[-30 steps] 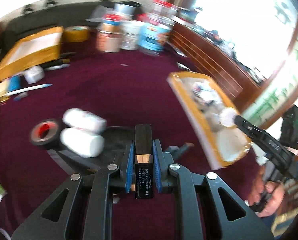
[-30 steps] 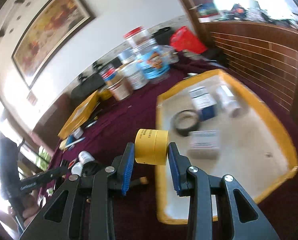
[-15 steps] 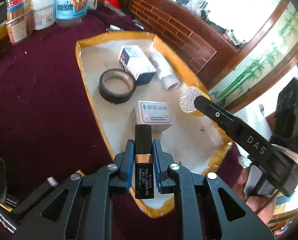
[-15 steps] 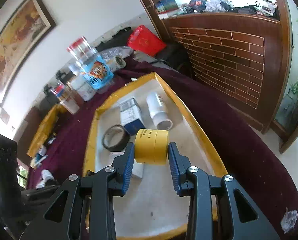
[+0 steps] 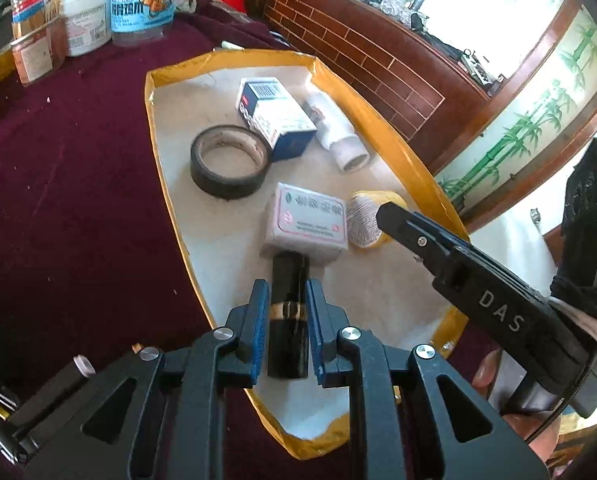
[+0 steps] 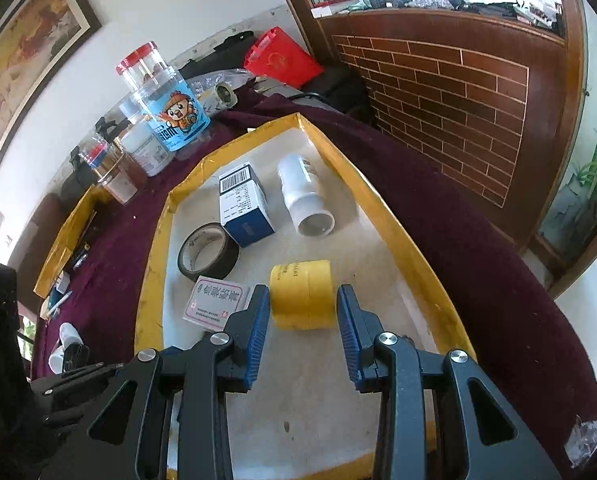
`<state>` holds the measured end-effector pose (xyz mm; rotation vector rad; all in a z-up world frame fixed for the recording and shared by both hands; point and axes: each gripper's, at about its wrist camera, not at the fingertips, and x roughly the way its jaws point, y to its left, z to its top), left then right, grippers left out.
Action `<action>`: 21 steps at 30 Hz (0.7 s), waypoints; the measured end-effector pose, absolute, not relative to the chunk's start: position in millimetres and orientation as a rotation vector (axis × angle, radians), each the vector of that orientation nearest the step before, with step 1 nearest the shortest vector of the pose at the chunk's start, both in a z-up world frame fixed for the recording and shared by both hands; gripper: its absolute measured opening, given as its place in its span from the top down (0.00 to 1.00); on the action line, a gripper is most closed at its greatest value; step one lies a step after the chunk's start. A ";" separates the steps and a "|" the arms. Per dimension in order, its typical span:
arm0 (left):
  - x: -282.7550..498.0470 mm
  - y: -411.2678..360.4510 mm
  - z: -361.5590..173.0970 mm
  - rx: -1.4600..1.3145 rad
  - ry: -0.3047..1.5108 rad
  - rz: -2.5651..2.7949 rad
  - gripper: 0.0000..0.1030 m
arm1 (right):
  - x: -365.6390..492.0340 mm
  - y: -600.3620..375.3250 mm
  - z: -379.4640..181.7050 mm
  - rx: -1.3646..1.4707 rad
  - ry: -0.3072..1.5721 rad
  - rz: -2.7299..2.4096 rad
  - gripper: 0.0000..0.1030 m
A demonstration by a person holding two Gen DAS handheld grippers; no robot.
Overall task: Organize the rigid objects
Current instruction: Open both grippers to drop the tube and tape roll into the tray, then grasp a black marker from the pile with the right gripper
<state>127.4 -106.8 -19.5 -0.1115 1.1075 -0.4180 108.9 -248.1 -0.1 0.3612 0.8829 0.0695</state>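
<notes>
On the left, the left gripper point(image 5: 286, 286) has its jaws closed on a black tube point(image 5: 288, 344) with a gold band. The tube's long axis runs straight out along the fingers, away from the camera. It hangs over the near end of the yellow-rimmed tray point(image 5: 170, 216), which sits on the maroon-covered tabletop point(image 5: 58, 200). The tube's far tip meets the near edge of the pink-and-white box point(image 5: 306, 216); whether it touches or only overlaps in this view I cannot tell. That box is the relation that matters here. It lies dead ahead of the tube, so the free tray floor is beneath and just short of it, not further forward. Beyond lie a black tape roll point(image 5: 228, 168), then a blue-and-white carton point(image 5: 274, 116) and a white bottle point(image 5: 334, 132) on its side. To the right, the right gripper point(image 6: 302, 294) has its jaws clamped on the flat ends of a yellow cylinder point(image 6: 298, 280). The cylinder's axis lies crosswise between the pads, low over the tray floor and just right of the pink-and-white box. Each hand is already over its own patch, the left nearer the tray's near rim and the right nearer its right wall. My judgement is that both things are about to be set down, and that the tube needs to be lowered without being pushed into the box.
</notes>
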 end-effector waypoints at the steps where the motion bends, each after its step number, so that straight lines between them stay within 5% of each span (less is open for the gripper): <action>1: 127.6 -107.1 -19.4 -0.116 1.115 -0.424 0.84 | 105.4 -248.4 1.9 0.356 0.877 0.067 0.70; 12: 92.2 -59.5 23.7 -0.133 1.049 -0.392 0.84 | 78.2 -222.6 38.0 0.335 0.776 0.129 0.64; 21: 58.7 60.5 33.9 -0.229 1.009 -0.235 0.84 | 69.2 -139.2 42.0 0.268 0.821 0.352 0.63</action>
